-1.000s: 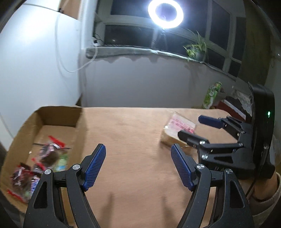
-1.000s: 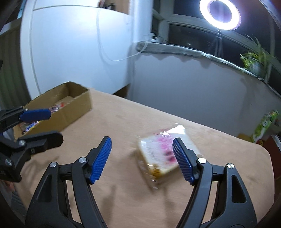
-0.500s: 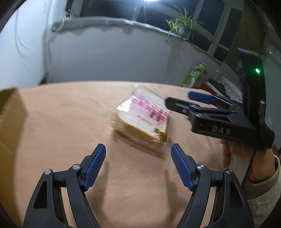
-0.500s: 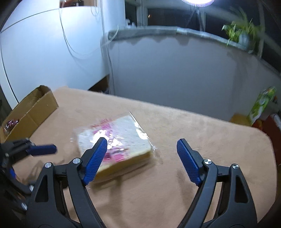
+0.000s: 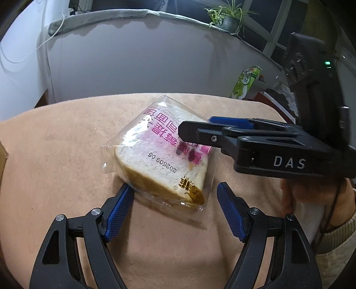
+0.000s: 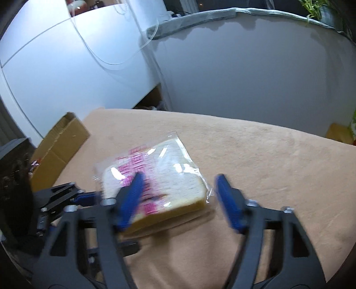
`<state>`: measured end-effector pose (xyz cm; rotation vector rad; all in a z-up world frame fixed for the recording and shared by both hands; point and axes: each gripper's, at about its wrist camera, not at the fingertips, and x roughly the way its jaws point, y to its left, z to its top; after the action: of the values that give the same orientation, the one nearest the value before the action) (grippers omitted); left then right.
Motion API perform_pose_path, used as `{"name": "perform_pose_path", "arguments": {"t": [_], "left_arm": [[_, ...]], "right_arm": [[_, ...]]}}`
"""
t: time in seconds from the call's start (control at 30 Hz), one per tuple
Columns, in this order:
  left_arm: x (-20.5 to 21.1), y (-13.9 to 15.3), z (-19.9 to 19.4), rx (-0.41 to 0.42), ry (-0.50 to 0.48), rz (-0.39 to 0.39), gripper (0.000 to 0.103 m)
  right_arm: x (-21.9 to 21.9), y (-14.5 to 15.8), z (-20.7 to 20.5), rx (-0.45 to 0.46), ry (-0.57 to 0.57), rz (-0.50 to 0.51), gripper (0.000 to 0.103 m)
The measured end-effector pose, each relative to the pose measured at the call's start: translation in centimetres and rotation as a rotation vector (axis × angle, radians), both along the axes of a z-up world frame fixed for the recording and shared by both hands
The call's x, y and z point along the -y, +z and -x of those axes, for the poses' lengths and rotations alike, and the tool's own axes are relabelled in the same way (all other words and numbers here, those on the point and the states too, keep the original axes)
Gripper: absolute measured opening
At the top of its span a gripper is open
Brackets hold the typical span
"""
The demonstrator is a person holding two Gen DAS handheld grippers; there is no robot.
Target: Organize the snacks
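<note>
A wrapped toast sandwich [image 5: 160, 153] with pink print lies on the tan table [image 5: 55, 177]. My left gripper [image 5: 175, 200] is open, its blue pads either side of the packet's near corner. My right gripper [image 6: 180, 191] is open and straddles the packet's near edge [image 6: 155, 177] from the other side; in the left wrist view its fingers [image 5: 200, 133] reach over the packet's right part. The cardboard box [image 6: 60, 151] stands at the table's left end, with a snack wrapper just visible inside.
A white wall and a grey ledge with a plant [image 5: 227, 20] stand behind the table. A green carton [image 5: 244, 82] stands off the far right corner. The table's far edge runs close behind the packet.
Both grippers have swung from the box side toward the sandwich packet and closed in on it from opposite sides. Both stay open. The packet has not moved.
</note>
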<state>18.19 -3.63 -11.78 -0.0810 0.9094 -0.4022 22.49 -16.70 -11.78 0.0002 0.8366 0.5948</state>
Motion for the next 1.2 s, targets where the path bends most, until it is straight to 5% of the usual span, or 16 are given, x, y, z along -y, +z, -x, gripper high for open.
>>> {"name": "perform_pose_path", "arguments": {"t": [0.23,0.57,1.2], "left_arm": [[-1.0,0.4,0.8,0.023,0.012,0.014,0.073],[0.4,1.9,3.4,0.125,-0.029,-0.069,0.073],[-0.5,9.2,10.2,0.356,0.009,-0.161,0.073]], "right_arm": [[-0.2,0.2,3.6,0.004,-0.041,0.019,0.055],[0.8,1.5,8.6,0.066,-0.125,-0.018,0.055],[-1.7,9.9,15.5,0.260,-0.073,-0.076,0.055]]}}
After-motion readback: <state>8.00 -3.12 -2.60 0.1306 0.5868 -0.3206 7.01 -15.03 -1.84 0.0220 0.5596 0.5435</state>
